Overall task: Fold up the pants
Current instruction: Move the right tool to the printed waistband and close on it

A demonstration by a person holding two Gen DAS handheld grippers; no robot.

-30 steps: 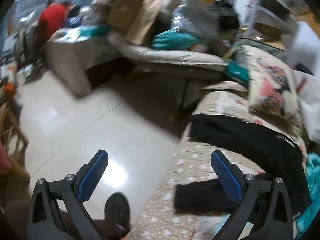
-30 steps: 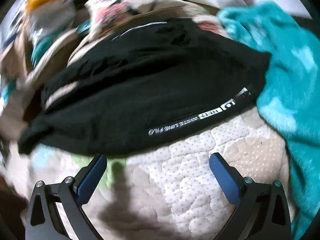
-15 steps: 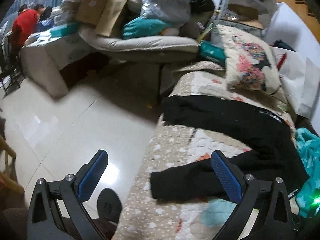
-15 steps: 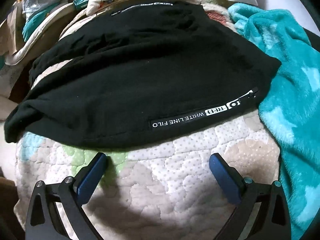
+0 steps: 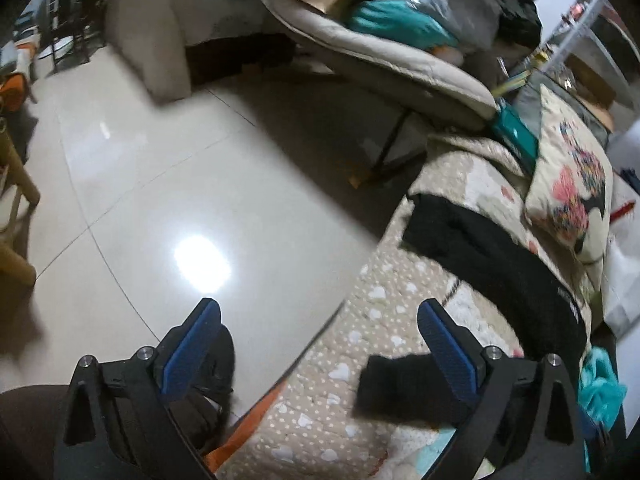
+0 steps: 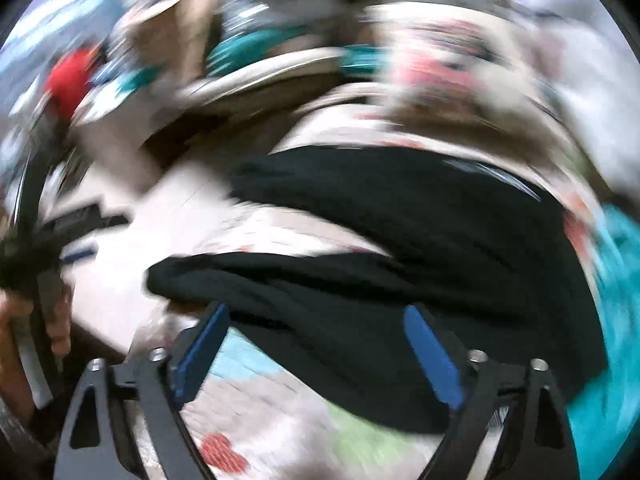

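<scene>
Approach before the first fold. Both grippers, left (image 5: 318,338) and right (image 6: 316,344), have jaws apart and empty. The pants (image 6: 400,264) lie spread on the quilt (image 5: 360,320): one leg end by the left gripper's right jaw, the body between the right gripper's jaws. Pinch single edges, not bunched cloth.

home living room | quilted sofa (image 5: 384,320), cushion (image 5: 572,184), tiled floor (image 5: 168,184) (cluttered recliner (image 5: 384,56))
</scene>
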